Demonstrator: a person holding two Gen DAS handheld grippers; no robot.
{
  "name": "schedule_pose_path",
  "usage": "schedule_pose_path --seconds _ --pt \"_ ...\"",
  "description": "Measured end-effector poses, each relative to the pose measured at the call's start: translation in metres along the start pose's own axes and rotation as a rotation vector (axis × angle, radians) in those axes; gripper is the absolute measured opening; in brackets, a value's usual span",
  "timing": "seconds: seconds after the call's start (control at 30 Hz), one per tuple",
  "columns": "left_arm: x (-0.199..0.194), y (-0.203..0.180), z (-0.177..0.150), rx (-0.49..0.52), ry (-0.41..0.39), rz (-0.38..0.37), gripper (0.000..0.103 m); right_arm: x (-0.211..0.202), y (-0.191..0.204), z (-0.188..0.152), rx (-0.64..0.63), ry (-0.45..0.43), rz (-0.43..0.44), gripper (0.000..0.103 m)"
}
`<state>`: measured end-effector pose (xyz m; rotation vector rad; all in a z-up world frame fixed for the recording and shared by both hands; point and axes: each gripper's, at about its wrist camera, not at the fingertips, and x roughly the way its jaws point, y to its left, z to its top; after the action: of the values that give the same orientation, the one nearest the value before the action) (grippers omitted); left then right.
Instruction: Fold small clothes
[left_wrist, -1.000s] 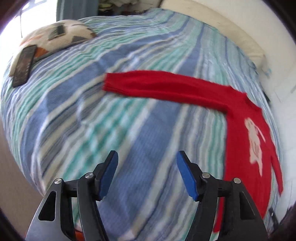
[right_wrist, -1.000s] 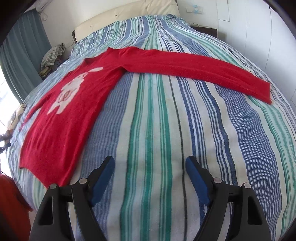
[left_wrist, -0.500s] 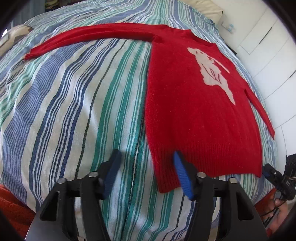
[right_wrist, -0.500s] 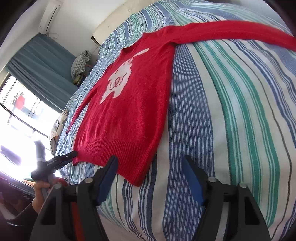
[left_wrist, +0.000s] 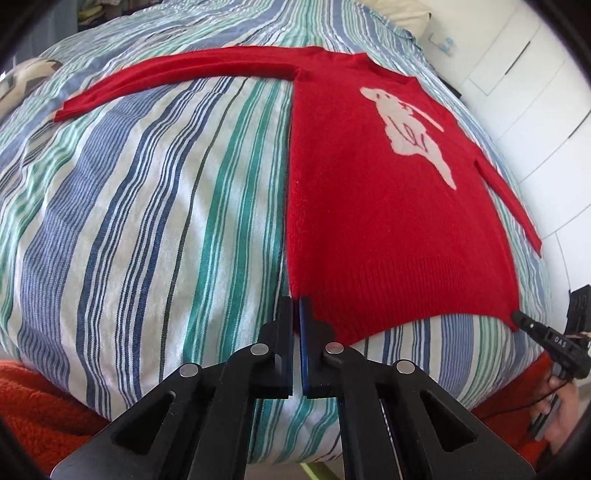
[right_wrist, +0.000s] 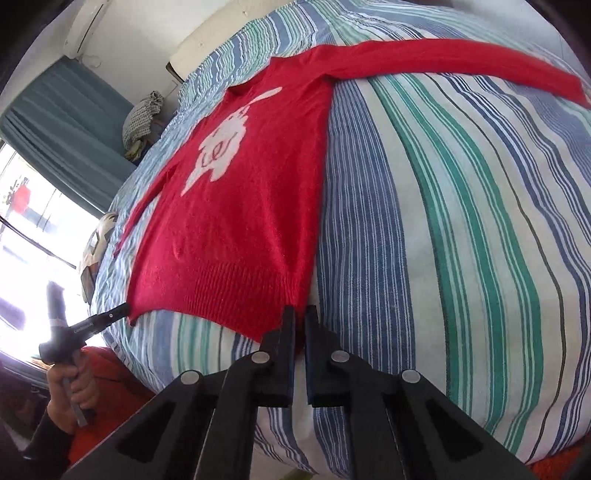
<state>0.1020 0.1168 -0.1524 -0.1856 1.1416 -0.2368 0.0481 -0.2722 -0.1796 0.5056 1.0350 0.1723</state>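
Sweater (left_wrist: 369, 221) was flat, nothing folded yet; left gripper (left_wrist: 297, 306) and right gripper (right_wrist: 300, 314) had just clamped its hem corners.

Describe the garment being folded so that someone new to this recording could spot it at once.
On the bed's striped blue, green and white bedspread lies a red sweater, spread flat with both long sleeves stretched out sideways. It is the only red knit there, and a pale animal figure on its chest sets it apart.
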Motion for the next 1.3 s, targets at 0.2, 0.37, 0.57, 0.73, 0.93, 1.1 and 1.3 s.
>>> schedule_pose_path --seconds 0.2,0.37,0.57,0.73,0.93,1.1,1.3 --pt "0.017 -0.017 -0.003 0.081 0.010 0.110 0.001 0.013 -0.002 0.005 -0.033 0.028 -0.050 0.003" --pt "0.018 -0.029 -0.007 0.142 -0.014 0.185 0.005 0.010 -0.004 0.002 -0.030 0.017 -0.043 0.003" --pt "0.001 -0.039 -0.016 0.212 -0.043 0.277 0.067 -0.004 -0.012 0.000 0.030 0.023 -0.010 0.018" --pt "-0.042 -0.020 -0.015 0.133 -0.173 0.265 0.071 -0.051 -0.042 0.020 0.112 -0.091 -0.003 0.036" --pt "-0.070 0.006 0.028 -0.022 -0.358 0.318 0.083 -0.126 -0.164 0.095 0.434 -0.366 -0.030 0.041" --pt "-0.054 0.038 0.036 -0.168 -0.370 0.365 0.083 -0.119 -0.269 0.095 0.878 -0.456 0.105 0.043" --pt "-0.026 0.062 0.025 -0.247 -0.260 0.382 0.083 -0.100 -0.284 0.107 0.909 -0.525 0.114 0.041"
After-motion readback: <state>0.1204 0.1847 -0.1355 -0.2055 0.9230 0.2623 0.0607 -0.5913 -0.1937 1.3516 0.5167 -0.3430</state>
